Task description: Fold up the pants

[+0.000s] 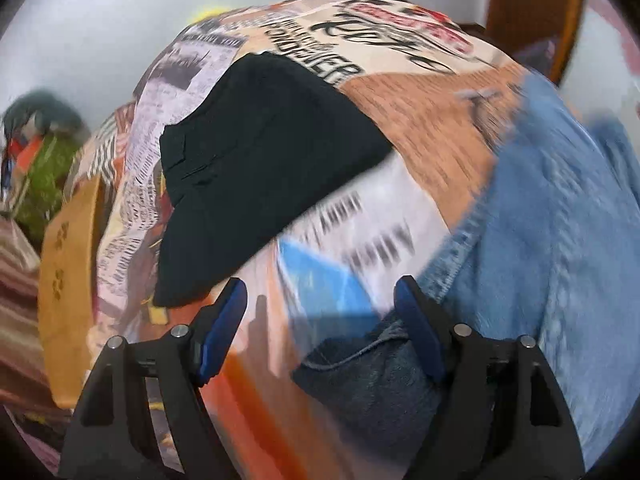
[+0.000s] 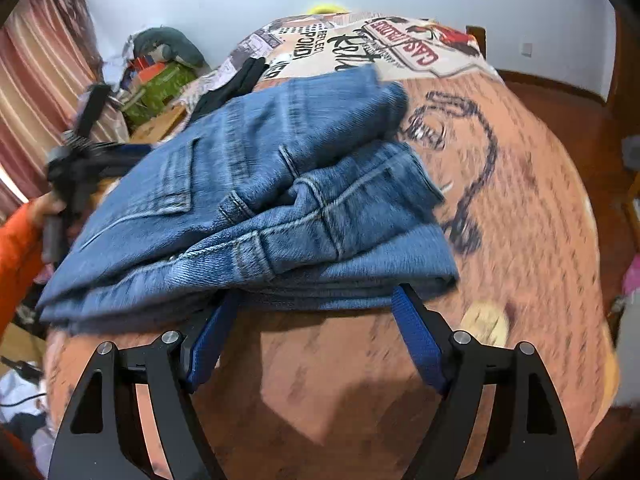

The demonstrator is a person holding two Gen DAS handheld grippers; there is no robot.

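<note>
Folded blue jeans lie in a thick stack on the printed bedspread. In the left wrist view they fill the right side, with a darker fold near the right finger. My right gripper is open, its blue pads at the near edge of the stack, nothing between them. My left gripper is open and empty over the bedspread, left of the jeans. It also shows in the right wrist view at the far left, held by a hand in an orange sleeve. A folded black garment lies beyond the left gripper.
The bed's printed cover runs to a white wall. A green box and clutter sit at the left beside striped curtains. A tan cardboard box stands at the bed's left side. Wooden floor lies to the right.
</note>
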